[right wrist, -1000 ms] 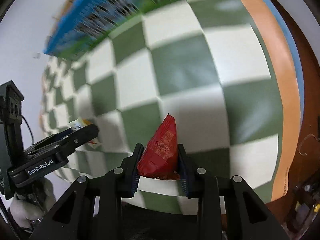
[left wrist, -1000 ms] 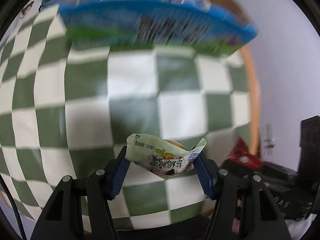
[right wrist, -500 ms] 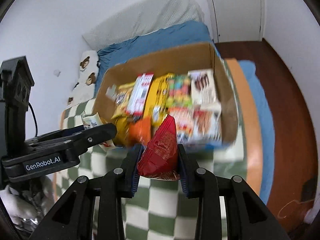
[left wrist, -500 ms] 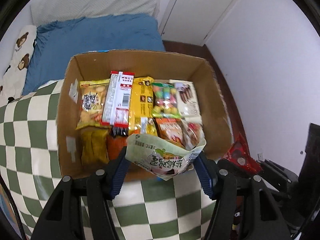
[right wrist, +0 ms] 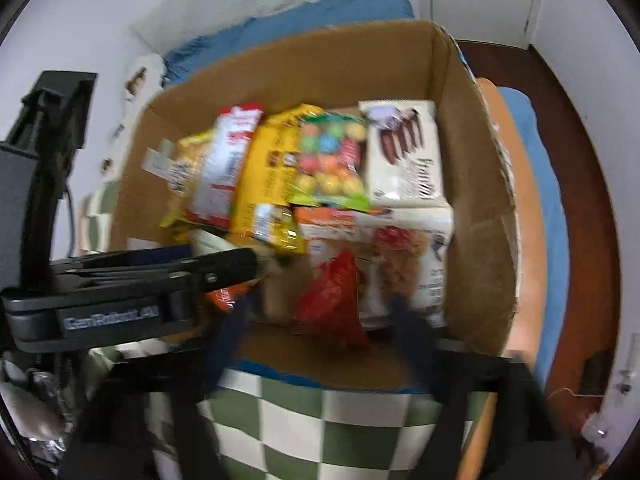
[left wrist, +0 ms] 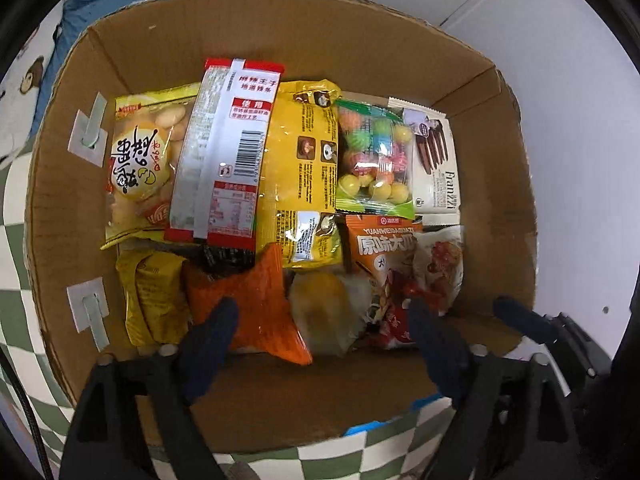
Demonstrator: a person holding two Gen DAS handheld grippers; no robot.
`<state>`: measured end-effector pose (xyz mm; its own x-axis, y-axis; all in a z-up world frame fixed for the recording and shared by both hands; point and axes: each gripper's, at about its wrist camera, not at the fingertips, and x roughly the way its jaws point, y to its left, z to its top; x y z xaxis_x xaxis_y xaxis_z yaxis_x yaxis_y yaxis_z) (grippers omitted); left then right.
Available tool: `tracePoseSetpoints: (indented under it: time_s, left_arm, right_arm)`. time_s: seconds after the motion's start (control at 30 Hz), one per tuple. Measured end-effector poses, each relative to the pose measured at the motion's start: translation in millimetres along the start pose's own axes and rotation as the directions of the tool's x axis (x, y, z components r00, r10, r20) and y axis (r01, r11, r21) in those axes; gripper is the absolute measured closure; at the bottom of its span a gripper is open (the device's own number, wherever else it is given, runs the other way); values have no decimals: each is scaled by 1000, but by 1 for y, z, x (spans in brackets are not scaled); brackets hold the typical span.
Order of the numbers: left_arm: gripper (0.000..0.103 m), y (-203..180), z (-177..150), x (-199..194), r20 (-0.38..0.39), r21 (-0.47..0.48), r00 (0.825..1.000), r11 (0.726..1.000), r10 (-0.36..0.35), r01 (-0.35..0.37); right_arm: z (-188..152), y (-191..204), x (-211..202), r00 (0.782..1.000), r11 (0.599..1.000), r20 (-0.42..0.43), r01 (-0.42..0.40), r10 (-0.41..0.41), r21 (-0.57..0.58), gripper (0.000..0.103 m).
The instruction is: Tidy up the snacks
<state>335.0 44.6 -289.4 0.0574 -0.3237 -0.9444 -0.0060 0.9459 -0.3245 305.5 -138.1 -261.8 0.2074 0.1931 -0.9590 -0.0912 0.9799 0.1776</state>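
Snacks dropped into box (left wrist: 280,40): left gripper (left wrist: 320,344) and right gripper (right wrist: 320,320) jaws opening, nothing pinched (red packet (right wrist: 332,292) released).

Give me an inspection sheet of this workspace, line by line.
Surface: green-and-white checkered cloth under the box.
Job's things: open cardboard box packed with snack packets; red packet near its front wall; orange packet and pale packet below the left gripper.
Clutter: nothing seen.
Grippers: left gripper and right gripper both over the box, jaws opening, no pad pressing on a packet.
Cables: black cable at the left edge of the left wrist view.
Surroundings: blue bedding, white wall, wooden floor.
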Motion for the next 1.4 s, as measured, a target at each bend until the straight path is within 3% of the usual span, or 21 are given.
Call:
tracePoseSetpoints:
  time_s: [0.27, 0.43, 0.7, 1.1, 1.4]
  left_arm:
    - [14, 3, -4, -4, 62, -2, 995, 997, 74, -74]
    - [14, 7, -9, -18, 157, -2, 971, 983, 181, -183]
    - [14, 17, -25, -36, 257, -26, 939, 973, 227, -228]
    - [14, 11, -57, -73, 372, -41, 897, 970, 237, -239]
    - [14, -10, -127, -130, 495, -26, 843, 973, 212, -229]
  right_arm:
    - [4, -17, -1, 997, 996, 9, 81, -81, 36, 10]
    - [5, -24, -3, 992, 991, 29, 120, -122, 51, 10]
    - [4, -23, -5, 986, 986, 60, 151, -155, 67, 6]
    - [-13, -6, -42, 965, 982, 178, 185, -190, 48, 6]
    - [-68, 16, -111, 924, 980, 329, 196, -194, 29, 6]
